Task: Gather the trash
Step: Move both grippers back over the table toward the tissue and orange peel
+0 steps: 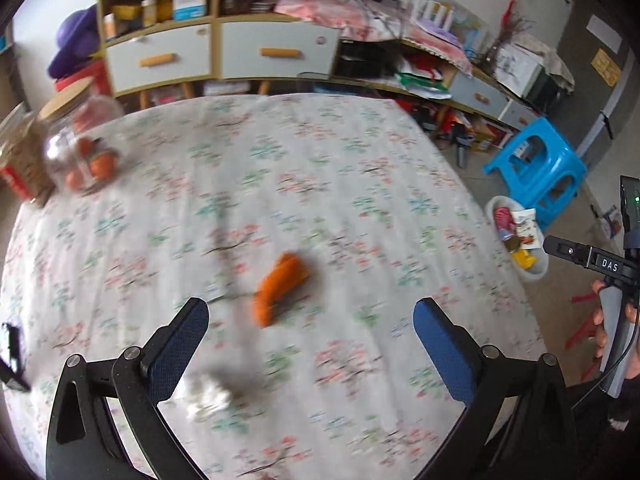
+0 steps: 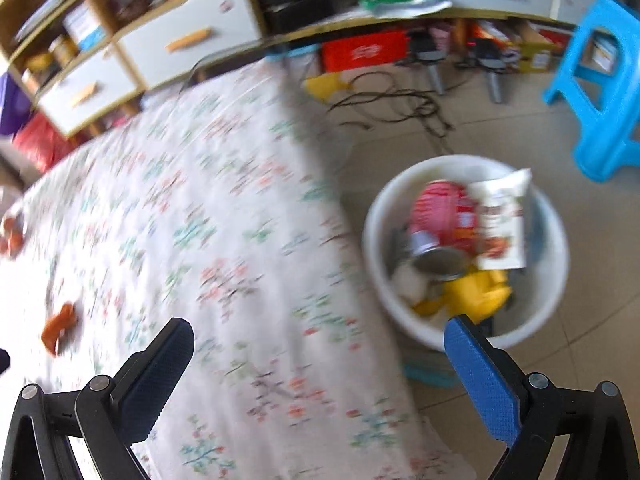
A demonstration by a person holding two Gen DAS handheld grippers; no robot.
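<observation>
An orange piece of trash [image 1: 280, 288] lies on the floral tablecloth [image 1: 280, 168], just ahead of my open, empty left gripper [image 1: 310, 312]. A crumpled white tissue [image 1: 210, 394] lies close beside the left finger. My right gripper [image 2: 320, 334] is open and empty over the table's right edge. A white trash bin [image 2: 466, 248] on the floor holds a red can, a white packet and yellow wrappers; it also shows in the left wrist view [image 1: 516, 240]. The orange piece shows far left in the right wrist view [image 2: 60, 328].
A clear jar [image 1: 82, 144] with a wooden lid stands at the table's far left, beside a brown container [image 1: 24, 160]. A blue plastic stool [image 1: 538, 168] stands beyond the bin. Shelves and drawers [image 1: 216, 52] line the back wall. Cables [image 2: 400, 108] lie on the floor.
</observation>
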